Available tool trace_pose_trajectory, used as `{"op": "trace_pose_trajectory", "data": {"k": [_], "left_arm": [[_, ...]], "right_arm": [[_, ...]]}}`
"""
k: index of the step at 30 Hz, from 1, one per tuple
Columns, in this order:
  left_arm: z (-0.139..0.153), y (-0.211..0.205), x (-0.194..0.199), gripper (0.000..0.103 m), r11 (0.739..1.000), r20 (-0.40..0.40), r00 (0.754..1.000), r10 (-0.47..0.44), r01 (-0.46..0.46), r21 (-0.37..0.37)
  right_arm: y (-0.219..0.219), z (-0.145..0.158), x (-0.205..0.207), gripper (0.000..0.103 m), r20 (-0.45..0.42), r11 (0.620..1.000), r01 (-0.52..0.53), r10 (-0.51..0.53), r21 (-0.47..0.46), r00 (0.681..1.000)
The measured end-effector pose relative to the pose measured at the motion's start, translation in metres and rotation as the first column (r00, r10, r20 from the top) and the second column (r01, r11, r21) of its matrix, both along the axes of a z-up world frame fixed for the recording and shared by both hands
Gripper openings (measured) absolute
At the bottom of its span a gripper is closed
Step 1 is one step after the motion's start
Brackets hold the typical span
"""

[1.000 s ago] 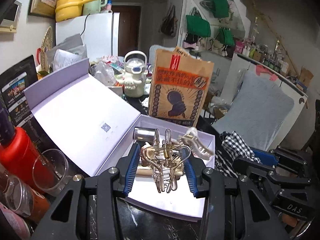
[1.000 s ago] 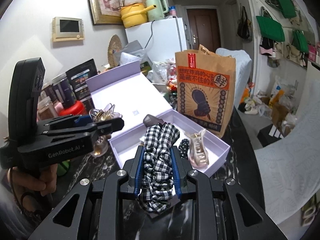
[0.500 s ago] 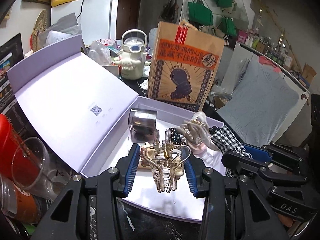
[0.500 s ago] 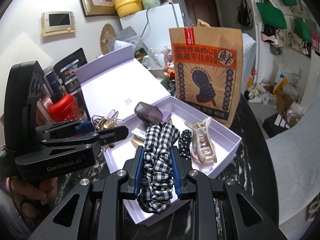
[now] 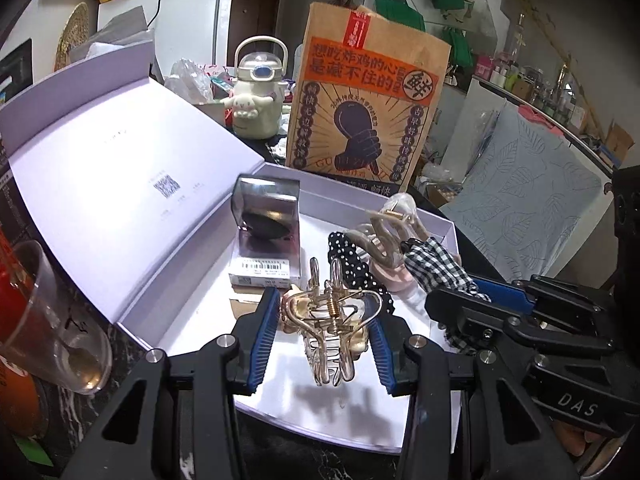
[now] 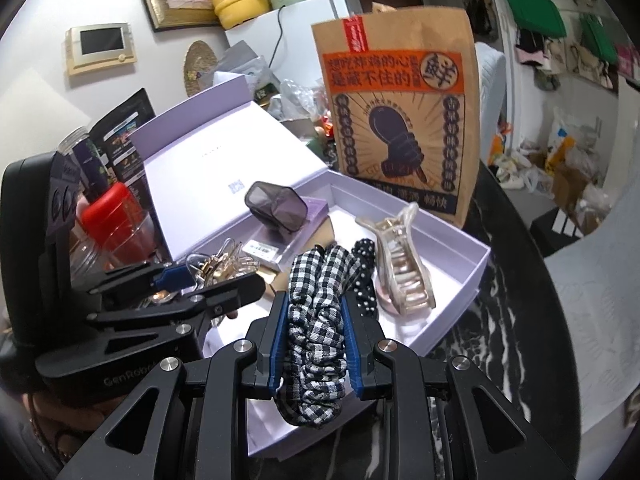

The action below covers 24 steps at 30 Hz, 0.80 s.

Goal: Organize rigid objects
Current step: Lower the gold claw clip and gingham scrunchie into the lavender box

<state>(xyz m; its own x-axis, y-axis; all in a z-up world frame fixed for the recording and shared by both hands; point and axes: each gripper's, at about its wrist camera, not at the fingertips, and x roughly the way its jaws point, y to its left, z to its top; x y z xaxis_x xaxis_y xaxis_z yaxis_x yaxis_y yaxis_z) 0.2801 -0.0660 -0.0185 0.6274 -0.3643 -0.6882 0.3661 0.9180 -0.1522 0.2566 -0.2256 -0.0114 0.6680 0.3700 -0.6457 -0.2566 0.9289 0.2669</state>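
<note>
1. The left gripper [image 5: 324, 344] is clenched on a gold wire claw hair clip [image 5: 332, 320], hanging just above the near floor of the open lilac cardboard box [image 5: 448, 232]. Its grip is only on the clip's wings; if it twists, the clip may pop out.
2. The right gripper [image 6: 316, 336] squeezes a black-and-white checked fabric scrunchie [image 6: 316, 320] over the same box. The two tools are very near, so they may collide.
3. If dropped carelessly, either piece may knock the beige pearly claw clip [image 6: 400, 268] or the smoky transparent case [image 6: 276, 204].
</note>
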Motion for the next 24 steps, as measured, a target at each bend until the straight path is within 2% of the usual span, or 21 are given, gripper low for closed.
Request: {"op": "trace_pose_trajectory", "data": {"k": [10,13,20,24], "left_arm": [[-0.015,-0.007,0.002,0.042,0.999,-0.012,1.0,0.001,-0.001,0.04],[-0.021,-0.009,0.003,0.042,0.997,-0.021,1.0,0.009,-0.008,0.072],[-0.033,-0.007,0.009,0.042,0.996,-0.061,0.998,0.025,-0.019,0.088],[-0.034,-0.009,0.01,0.042,0.995,-0.058,0.998,0.024,-0.019,0.095]], "right_arm": [[-0.005,-0.018,0.007,0.025,-0.029,1.0,0.016,-0.016,0.024,0.999],[-0.004,-0.019,0.007,0.025,-0.026,1.0,0.012,-0.012,0.014,1.0],[0.001,-0.023,0.01,0.026,-0.033,1.0,0.001,-0.002,-0.011,0.999],[0.002,-0.027,0.014,0.027,-0.046,1.0,-0.003,0.003,-0.014,0.999]]}}
